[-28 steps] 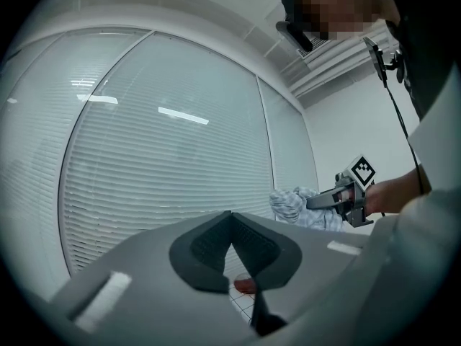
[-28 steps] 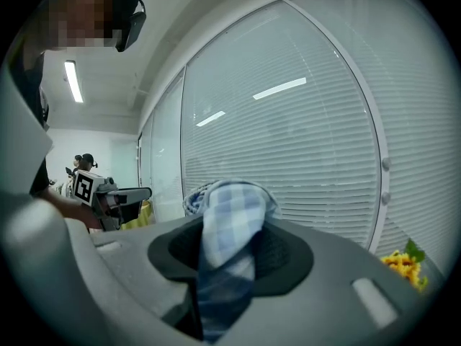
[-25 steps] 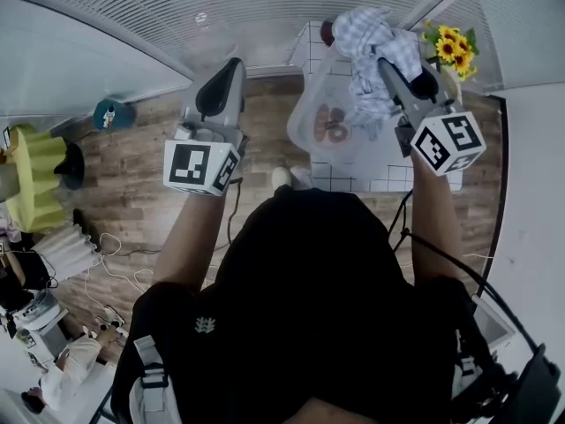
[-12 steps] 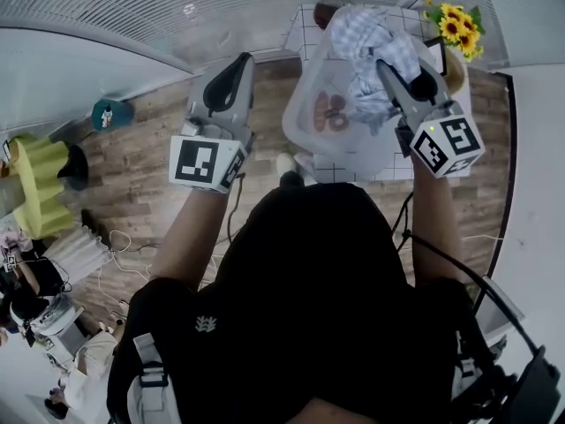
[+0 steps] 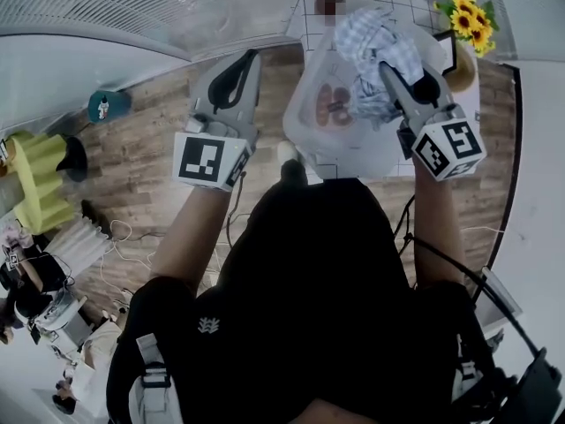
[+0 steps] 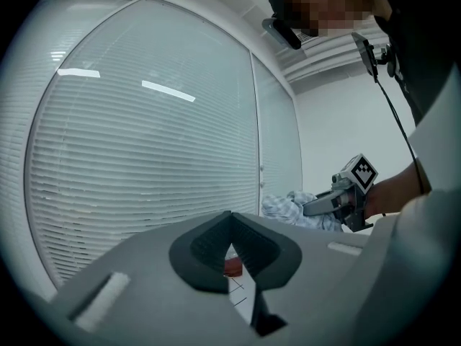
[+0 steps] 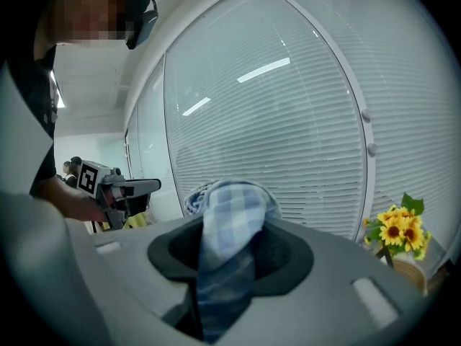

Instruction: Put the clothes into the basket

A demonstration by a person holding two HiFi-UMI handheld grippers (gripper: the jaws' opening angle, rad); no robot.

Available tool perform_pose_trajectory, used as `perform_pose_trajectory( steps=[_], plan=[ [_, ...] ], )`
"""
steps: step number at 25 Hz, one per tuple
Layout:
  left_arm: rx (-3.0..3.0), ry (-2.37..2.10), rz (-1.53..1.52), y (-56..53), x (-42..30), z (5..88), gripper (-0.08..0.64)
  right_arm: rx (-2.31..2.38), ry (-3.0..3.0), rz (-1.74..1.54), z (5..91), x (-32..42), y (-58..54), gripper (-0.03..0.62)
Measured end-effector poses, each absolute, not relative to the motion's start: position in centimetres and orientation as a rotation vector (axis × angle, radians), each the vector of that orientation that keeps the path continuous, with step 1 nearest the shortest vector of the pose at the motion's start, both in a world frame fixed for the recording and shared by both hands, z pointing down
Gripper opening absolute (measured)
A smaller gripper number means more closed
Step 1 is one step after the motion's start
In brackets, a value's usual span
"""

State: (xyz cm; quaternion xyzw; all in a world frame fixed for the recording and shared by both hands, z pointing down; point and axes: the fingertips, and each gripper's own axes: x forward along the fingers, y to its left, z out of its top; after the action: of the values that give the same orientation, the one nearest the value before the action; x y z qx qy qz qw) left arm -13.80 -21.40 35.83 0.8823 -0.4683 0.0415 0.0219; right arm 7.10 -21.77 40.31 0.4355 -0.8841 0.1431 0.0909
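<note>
While clamping the cloth (image 5: 366, 34) between the fingers of the right gripper (image 5: 386, 67), holding it bunched over the basket (image 5: 298, 122) on the counter (image 5: 306, 26). Pinching a fold of plaid deep between those fingers, as seen plainly in the right gripper view (image 7: 229, 229). Not yet letting go: dangling the loose end toward the basket's inside, with no telling whether touching anything there. Carrying nothing in the left gripper (image 5: 249, 60), with fingers closed tip to tip, hovering left of the basket over the floor (image 5: 141, 148). Finding no other clothes lying about, only a brownish patch (image 5: 331, 104) inside the basket, too unclear to name. Judging this piece as nearly delivered: lowering it in and parting the fingers being all that is left.
</note>
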Motion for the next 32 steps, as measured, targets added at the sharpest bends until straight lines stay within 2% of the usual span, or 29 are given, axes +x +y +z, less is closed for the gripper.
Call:
perform_pose_trajectory(
  steps=[32],
  plan=[
    [2.554, -1.450, 0.222, -22.5, -16.4, 44.8, 0.006, 1.171, -2.454, 0.559, 49.3, 5.5, -22.7, 0.170]
  ],
)
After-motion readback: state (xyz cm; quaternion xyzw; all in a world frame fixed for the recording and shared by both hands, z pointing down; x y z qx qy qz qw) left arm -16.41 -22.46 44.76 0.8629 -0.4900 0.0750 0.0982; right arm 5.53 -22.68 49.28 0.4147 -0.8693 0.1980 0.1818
